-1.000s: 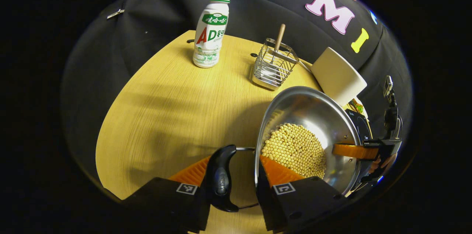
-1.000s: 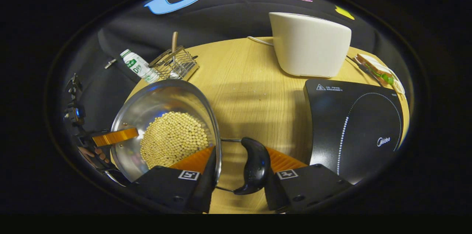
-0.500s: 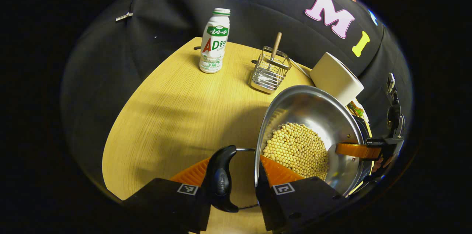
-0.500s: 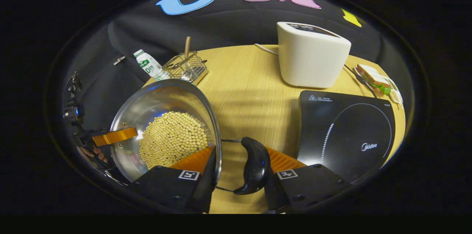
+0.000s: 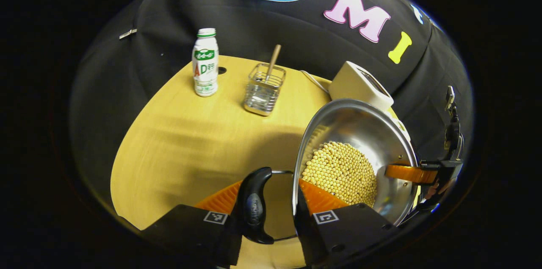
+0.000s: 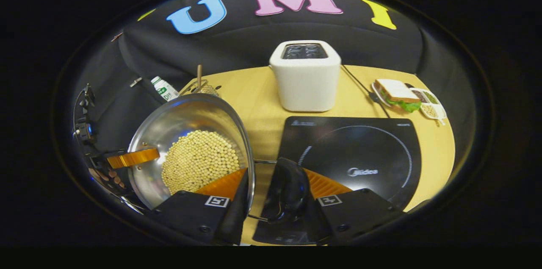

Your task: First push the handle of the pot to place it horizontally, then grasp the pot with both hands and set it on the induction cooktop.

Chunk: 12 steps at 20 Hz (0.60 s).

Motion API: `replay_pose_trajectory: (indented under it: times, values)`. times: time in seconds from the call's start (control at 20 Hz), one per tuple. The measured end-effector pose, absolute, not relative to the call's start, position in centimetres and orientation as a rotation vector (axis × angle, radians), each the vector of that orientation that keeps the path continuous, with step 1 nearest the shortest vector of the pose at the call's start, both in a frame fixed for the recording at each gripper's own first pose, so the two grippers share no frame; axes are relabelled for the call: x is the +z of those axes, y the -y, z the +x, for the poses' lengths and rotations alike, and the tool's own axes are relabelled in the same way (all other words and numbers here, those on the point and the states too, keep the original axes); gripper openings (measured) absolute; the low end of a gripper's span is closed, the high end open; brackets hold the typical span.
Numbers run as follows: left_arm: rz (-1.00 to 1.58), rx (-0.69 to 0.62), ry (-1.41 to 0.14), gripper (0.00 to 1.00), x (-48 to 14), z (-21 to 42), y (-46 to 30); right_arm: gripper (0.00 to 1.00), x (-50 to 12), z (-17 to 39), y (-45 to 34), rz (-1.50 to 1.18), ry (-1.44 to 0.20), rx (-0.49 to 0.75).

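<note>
A steel pot (image 5: 360,129) half full of soybeans (image 5: 338,171) hangs above the wooden table (image 5: 182,142). My left gripper (image 5: 271,190) is shut across the pot's rim and its black side handle (image 5: 254,205), with one finger inside the wall. On the opposite side my right gripper (image 6: 275,182) is shut the same way on the pot (image 6: 186,116) and the other black handle (image 6: 288,190). The black induction cooktop (image 6: 360,150) lies just below and ahead of the right gripper. Each view shows the other gripper's finger across the pot.
A white toaster (image 6: 305,76) stands behind the cooktop, its cord running back. A plate with a sandwich (image 6: 396,93) sits at the back right. A milk bottle (image 5: 205,63) and a wire basket (image 5: 262,91) holding a wooden-handled utensil stand at the far left.
Both grippers have carried the pot up and to the right. The cooktop has slid from the right side to beneath the right gripper. Bottle and basket look farther off.
</note>
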<state>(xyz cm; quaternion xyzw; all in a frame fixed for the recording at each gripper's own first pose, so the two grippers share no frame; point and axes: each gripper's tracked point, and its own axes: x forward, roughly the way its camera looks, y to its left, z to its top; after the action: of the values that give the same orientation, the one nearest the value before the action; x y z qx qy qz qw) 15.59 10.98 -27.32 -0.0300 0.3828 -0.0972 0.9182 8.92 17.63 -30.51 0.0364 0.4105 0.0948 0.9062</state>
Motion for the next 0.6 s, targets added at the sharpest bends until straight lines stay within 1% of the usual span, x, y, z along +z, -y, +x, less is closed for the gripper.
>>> replay_pose_trajectory:
  times: [0.2, 0.25, 0.3, 0.45, 0.5, 0.6]
  values:
    - [-0.053, -0.222, -0.781, 0.58, -27.0, 15.7, -5.5, 0.60, -29.3, 9.2, -12.7, 0.091, -0.824, 0.170]
    - [-0.050, -0.227, -0.782, 0.58, -27.0, 15.6, -4.2, 0.56, -29.2, 9.2, -11.4, 0.096, -0.822, 0.163]
    - [-0.047, -0.231, -0.785, 0.59, -27.1, 15.6, -2.9, 0.60, -29.1, 9.2, -10.2, 0.103, -0.821, 0.156]
    - [-0.044, -0.241, -0.799, 0.58, -27.5, 15.5, 0.5, 0.60, -28.8, 9.2, -6.9, 0.112, -0.812, 0.138]
    - [-0.044, -0.244, -0.801, 0.59, -27.7, 15.5, 1.6, 0.56, -28.8, 9.2, -5.9, 0.114, -0.809, 0.134]
    - [-0.043, -0.249, -0.802, 0.58, -27.8, 15.5, 3.8, 0.56, -28.8, 9.4, -3.9, 0.119, -0.806, 0.125]
